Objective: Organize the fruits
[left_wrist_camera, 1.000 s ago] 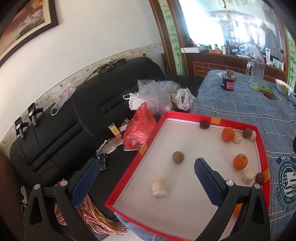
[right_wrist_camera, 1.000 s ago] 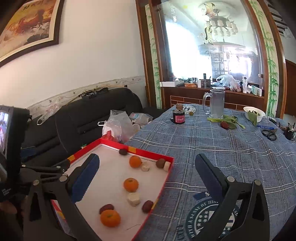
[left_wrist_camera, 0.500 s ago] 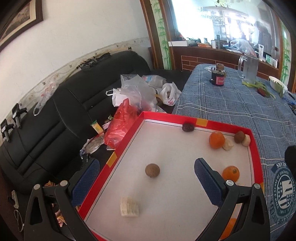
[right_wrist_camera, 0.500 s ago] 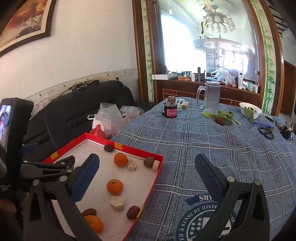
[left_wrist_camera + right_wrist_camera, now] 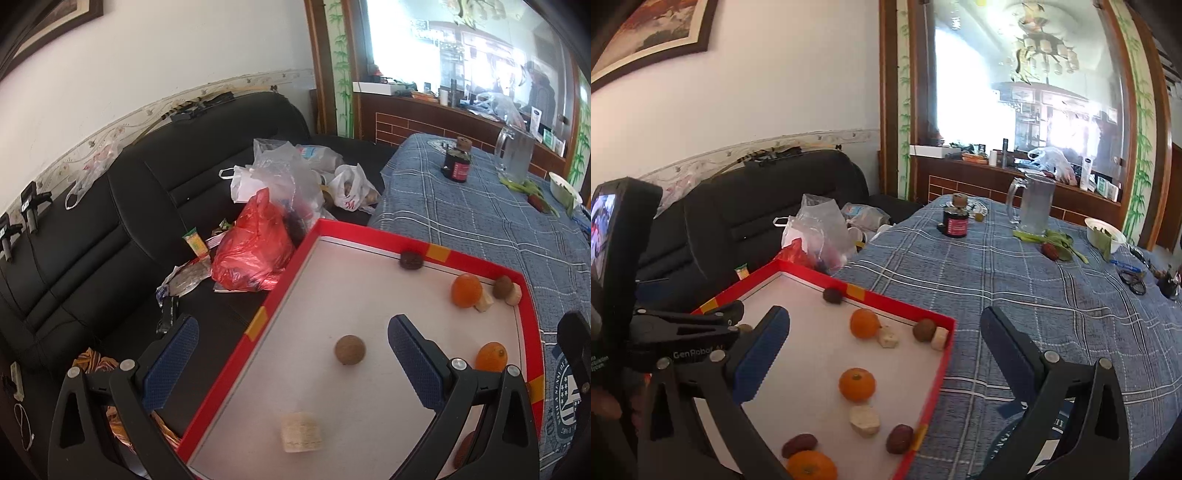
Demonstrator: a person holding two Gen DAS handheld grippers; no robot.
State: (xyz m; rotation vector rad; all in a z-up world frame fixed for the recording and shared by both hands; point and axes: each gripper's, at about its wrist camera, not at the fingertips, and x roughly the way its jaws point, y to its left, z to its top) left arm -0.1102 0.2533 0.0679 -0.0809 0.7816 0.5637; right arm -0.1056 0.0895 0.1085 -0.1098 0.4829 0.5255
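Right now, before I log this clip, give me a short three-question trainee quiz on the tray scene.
1. True or false: the left tool grips the round brown fruit.
2. How many oranges lie in the red tray, by the right wrist view?
3. What stands nearest the glass pitcher? A) dark jar B) scissors

Key: 1 false; 2 three; 3 A

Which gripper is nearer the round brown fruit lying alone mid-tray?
Left. The left gripper hangs over the red tray with the brown fruit between its open fingers; the right gripper sits open at the tray's opposite edge.
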